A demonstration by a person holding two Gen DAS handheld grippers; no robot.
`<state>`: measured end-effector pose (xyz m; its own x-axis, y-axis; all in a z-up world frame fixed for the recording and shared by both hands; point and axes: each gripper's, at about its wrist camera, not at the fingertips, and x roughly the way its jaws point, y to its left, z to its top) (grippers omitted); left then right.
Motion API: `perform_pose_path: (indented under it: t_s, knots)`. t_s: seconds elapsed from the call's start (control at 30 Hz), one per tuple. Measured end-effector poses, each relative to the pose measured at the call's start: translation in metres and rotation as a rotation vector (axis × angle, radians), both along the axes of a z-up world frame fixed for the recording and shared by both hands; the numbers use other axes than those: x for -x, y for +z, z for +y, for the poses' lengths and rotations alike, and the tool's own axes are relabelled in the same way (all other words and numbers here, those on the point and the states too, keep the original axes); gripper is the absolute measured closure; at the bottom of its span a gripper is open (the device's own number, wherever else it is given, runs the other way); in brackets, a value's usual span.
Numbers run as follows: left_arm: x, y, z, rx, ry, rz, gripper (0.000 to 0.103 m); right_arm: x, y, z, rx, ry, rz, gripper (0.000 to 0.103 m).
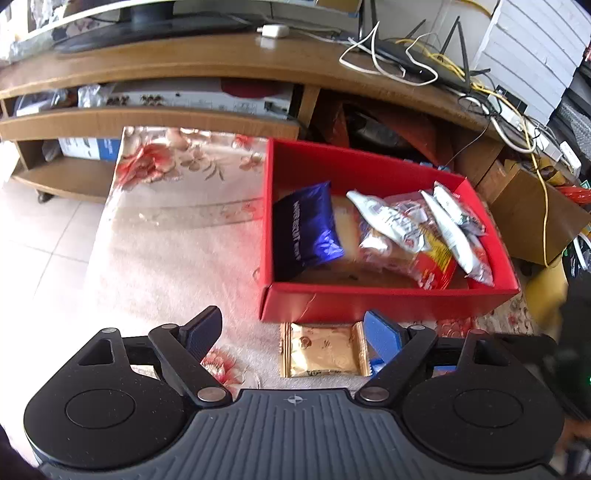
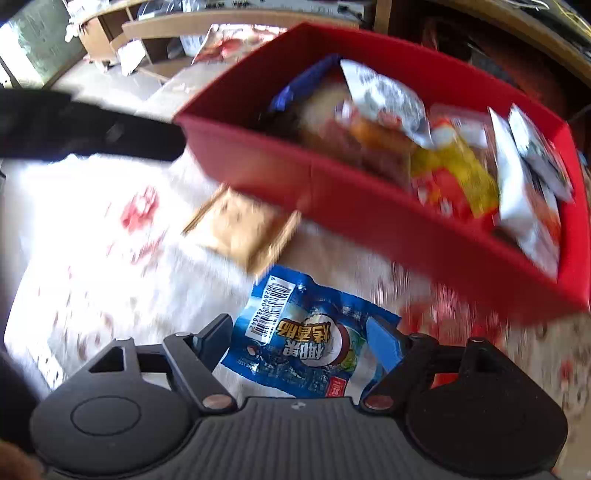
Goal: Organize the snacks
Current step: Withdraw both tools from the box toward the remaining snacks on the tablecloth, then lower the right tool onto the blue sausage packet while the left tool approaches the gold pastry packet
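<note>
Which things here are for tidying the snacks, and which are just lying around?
For the job:
- red box with snack packets inside
- gold packet on the cloth
- blue packet between the open right tongs
- left tongs, open

Just lying around:
- router and cables
- white charger
- wooden TV stand
- flowery cloth

two packets [image 1: 322, 349] [image 2: 295, 347] lie before the box [image 1: 388, 301] holding snacks [image 1: 399, 232].

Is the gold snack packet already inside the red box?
No, the gold snack packet lies on the floral cloth just outside the red box, against its near wall.
</note>
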<state>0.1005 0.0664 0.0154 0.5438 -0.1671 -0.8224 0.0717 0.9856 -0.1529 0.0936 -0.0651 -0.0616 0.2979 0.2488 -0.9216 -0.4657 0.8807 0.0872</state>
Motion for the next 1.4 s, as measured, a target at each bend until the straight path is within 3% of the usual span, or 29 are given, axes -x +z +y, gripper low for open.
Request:
perform_pose_path:
  t_s: [0.1,0.2,0.33,0.5,0.67,0.9,1.0,1.17,1.3,1.4]
  knots:
    - [-0.001,-0.007,0.001,0.015,-0.013,0.031,0.015,0.019,-0.001,-0.008,-0.013,0.018,0.082,0.026]
    - [-0.002,-0.013,-0.001,0.021,-0.032,0.054,0.015,0.033,0.001,-0.013,0.009,0.039,0.106,0.026]
    - [-0.004,-0.019,-0.014,0.016,-0.1,0.076,0.014,0.043,0.005,-0.01,0.039,0.098,0.057,0.026]
    - [-0.014,-0.035,-0.039,-0.038,-0.265,0.109,0.014,0.041,0.0,0.002,0.055,0.191,0.028,0.025]
    - [-0.024,-0.049,-0.056,-0.066,-0.37,0.111,0.014,0.036,-0.002,0.003,0.027,0.225,0.036,0.024]
    - [-0.03,-0.061,-0.063,-0.05,-0.418,0.143,0.011,0.036,-0.005,-0.023,-0.031,0.171,0.099,0.023]
    - [-0.026,-0.063,-0.065,-0.073,-0.432,0.145,0.009,0.034,-0.007,-0.034,-0.053,0.135,0.136,0.022]
    - [-0.006,-0.067,-0.061,-0.038,-0.45,0.203,0.007,0.042,-0.006,-0.045,-0.053,0.112,0.17,0.021]
    - [0.008,-0.064,-0.06,-0.051,-0.448,0.194,0.007,0.053,-0.002,-0.051,-0.037,0.119,0.154,0.021]
    - [0.004,-0.058,-0.061,-0.078,-0.442,0.143,0.007,0.057,0.004,-0.052,-0.011,0.138,0.106,0.022]
